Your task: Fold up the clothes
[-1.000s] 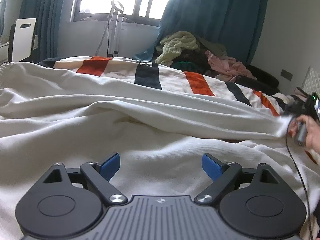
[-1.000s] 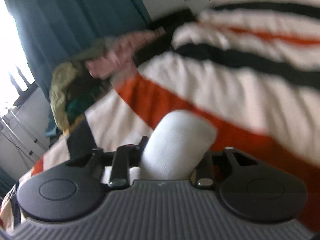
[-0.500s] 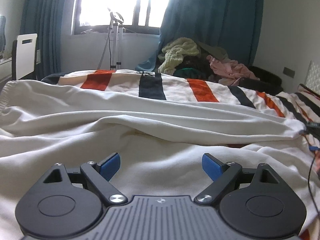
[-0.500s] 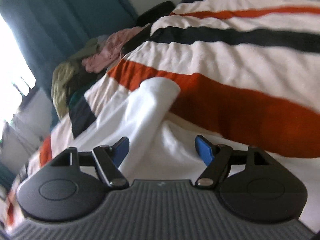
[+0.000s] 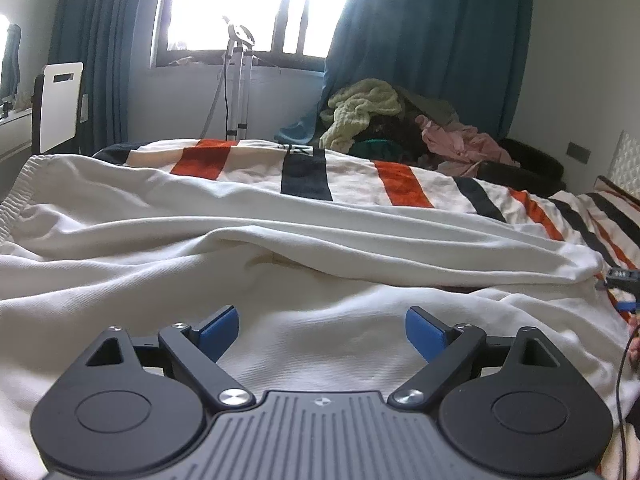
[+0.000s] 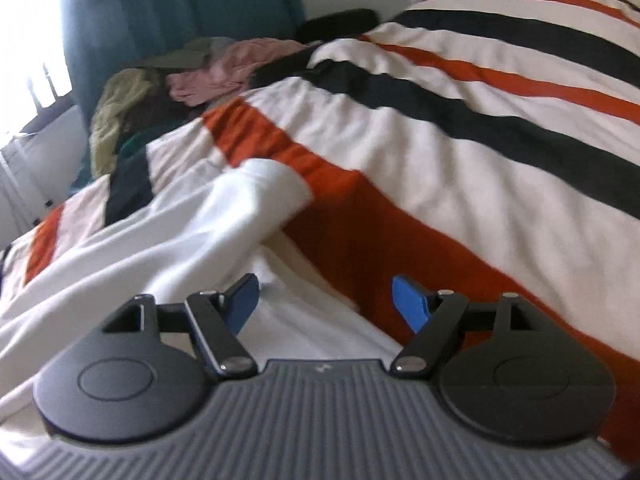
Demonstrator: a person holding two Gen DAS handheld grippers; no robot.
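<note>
A large white garment (image 5: 280, 240) lies spread in long folds over a striped bed cover (image 5: 396, 178). Its folded end (image 6: 264, 196) lies in the right wrist view just ahead of my right gripper. My left gripper (image 5: 322, 330) is open and empty, low over the white cloth. My right gripper (image 6: 326, 300) is open and empty, above the garment's edge where it meets the orange stripe (image 6: 360, 216). The tip of the right gripper (image 5: 624, 280) shows at the right edge of the left wrist view.
A pile of unfolded clothes (image 5: 384, 120) lies at the far end of the bed, also in the right wrist view (image 6: 192, 76). Blue curtains (image 5: 432, 40), a window and a metal stand (image 5: 238, 80) are behind. A white chair (image 5: 60, 104) stands at left.
My right gripper opened and let go of the white garment's end, which now lies on the bed, and pulled back a little. My left gripper stayed open and barely moved.
</note>
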